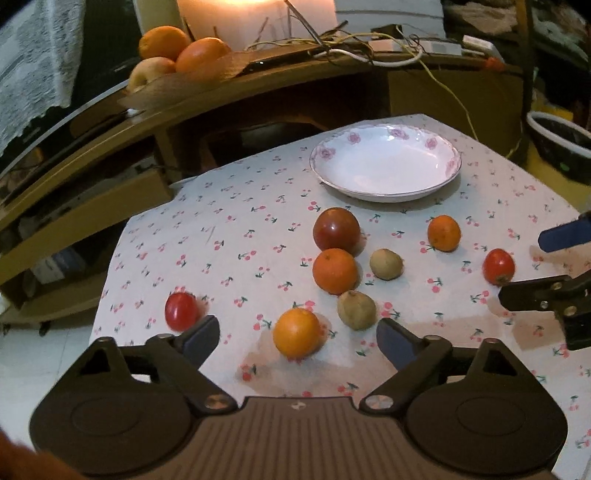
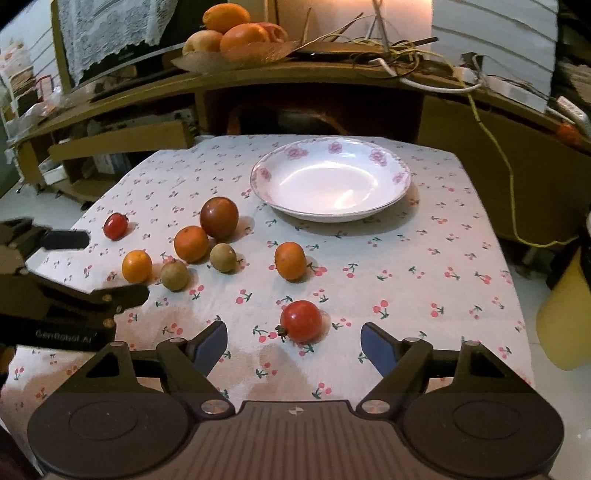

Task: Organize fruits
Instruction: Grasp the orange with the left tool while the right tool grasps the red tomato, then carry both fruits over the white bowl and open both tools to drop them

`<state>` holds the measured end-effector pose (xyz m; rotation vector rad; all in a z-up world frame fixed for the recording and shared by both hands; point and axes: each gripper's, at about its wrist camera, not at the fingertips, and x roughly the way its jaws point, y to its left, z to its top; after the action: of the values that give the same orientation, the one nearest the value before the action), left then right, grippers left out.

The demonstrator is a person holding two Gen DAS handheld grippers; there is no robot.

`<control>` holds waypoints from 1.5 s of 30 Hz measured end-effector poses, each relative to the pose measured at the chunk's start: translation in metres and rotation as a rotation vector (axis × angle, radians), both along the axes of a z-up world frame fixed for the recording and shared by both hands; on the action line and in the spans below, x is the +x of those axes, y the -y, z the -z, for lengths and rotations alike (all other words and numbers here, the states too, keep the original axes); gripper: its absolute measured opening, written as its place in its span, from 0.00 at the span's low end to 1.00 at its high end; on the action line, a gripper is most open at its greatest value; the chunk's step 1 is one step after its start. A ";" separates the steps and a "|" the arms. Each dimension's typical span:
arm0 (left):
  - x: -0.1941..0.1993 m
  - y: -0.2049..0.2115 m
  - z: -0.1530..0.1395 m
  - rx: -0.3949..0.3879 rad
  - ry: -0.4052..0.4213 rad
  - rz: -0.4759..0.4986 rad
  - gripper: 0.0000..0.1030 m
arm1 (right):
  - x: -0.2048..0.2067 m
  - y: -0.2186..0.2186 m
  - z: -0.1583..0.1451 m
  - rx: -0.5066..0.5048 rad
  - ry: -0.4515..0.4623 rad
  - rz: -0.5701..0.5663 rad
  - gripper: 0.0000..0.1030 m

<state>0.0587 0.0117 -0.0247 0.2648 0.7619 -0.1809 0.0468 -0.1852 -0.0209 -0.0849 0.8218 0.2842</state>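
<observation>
On the cherry-print cloth, an orange (image 1: 297, 333) lies between the fingers of my left gripper (image 1: 299, 341), which is open, its pads clear of the fruit. Beyond it are two brown fruits (image 1: 356, 309), another orange (image 1: 335, 270), a dark red tomato (image 1: 336, 229), a small orange (image 1: 444, 232) and a red tomato (image 1: 181, 311) to the left. In the right wrist view a red tomato (image 2: 301, 320) sits just ahead of my open right gripper (image 2: 293, 345), untouched. The white flowered plate (image 2: 332, 181) stands empty at the back.
A wooden shelf behind the table carries a tray of oranges and apples (image 2: 236, 33) and tangled cables (image 2: 406, 62). A yellow container (image 2: 565, 314) stands off the table's right edge. The cloth's left edge drops to the floor (image 1: 55, 354).
</observation>
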 end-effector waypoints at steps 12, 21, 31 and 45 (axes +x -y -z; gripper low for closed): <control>0.022 -0.017 0.022 -0.063 -0.063 0.027 0.74 | 0.023 0.013 0.016 0.044 -0.045 -0.020 0.66; 0.022 -0.017 0.022 -0.125 -0.079 0.057 0.48 | 0.025 0.003 0.019 -0.009 -0.014 -0.063 0.31; 0.020 -0.011 0.014 -0.142 -0.114 0.067 0.37 | 0.019 -0.006 0.008 -0.012 0.004 -0.099 0.29; 0.009 -0.015 0.019 -0.148 -0.123 0.056 0.36 | 0.023 -0.014 0.010 -0.010 -0.017 -0.100 0.29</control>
<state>0.0676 0.0268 -0.0433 0.1351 0.8591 -0.3076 0.0700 -0.1716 -0.0314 -0.1330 0.8369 0.3757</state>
